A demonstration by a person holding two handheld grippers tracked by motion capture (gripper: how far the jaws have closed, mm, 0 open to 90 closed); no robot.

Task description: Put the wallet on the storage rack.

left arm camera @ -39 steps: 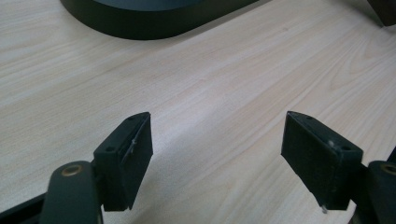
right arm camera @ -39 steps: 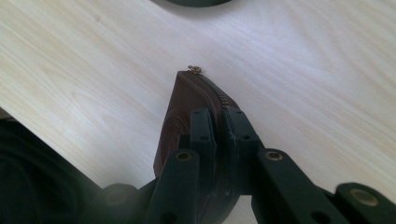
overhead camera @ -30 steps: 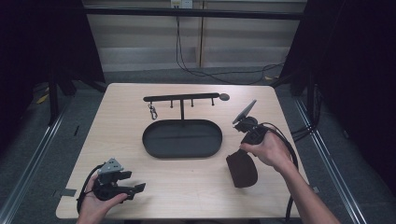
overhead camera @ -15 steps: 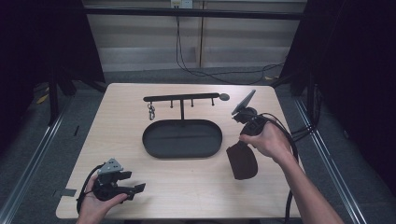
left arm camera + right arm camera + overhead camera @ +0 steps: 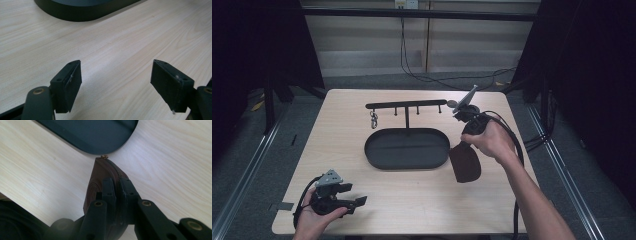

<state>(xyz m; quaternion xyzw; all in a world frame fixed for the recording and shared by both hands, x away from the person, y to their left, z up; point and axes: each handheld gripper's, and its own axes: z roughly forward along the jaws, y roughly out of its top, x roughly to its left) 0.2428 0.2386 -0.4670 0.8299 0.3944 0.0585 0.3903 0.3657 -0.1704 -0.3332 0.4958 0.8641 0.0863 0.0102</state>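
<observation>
A dark brown zippered pouch [image 5: 465, 162] hangs from my right gripper [image 5: 465, 145], just right of the black oval tray [image 5: 377, 156]. The right gripper view has the jaws clamped on the pouch [image 5: 100, 178] along its zipper edge, lifted off the wooden table. My left gripper [image 5: 354, 201] rests in a hand at the table's front left. Its jaws stand wide apart with bare wood between them [image 5: 116, 82].
Behind the tray stands a black rack [image 5: 406, 105] with pegs; a small metal keyring [image 5: 374, 119] hangs from its left end. The tray's edge [image 5: 75, 15] lies ahead of the left gripper. Black cables trail off the table's right side [image 5: 512, 140].
My right hand has lifted the pouch off the table and carried it slightly toward the back. The left hand has stayed put.
</observation>
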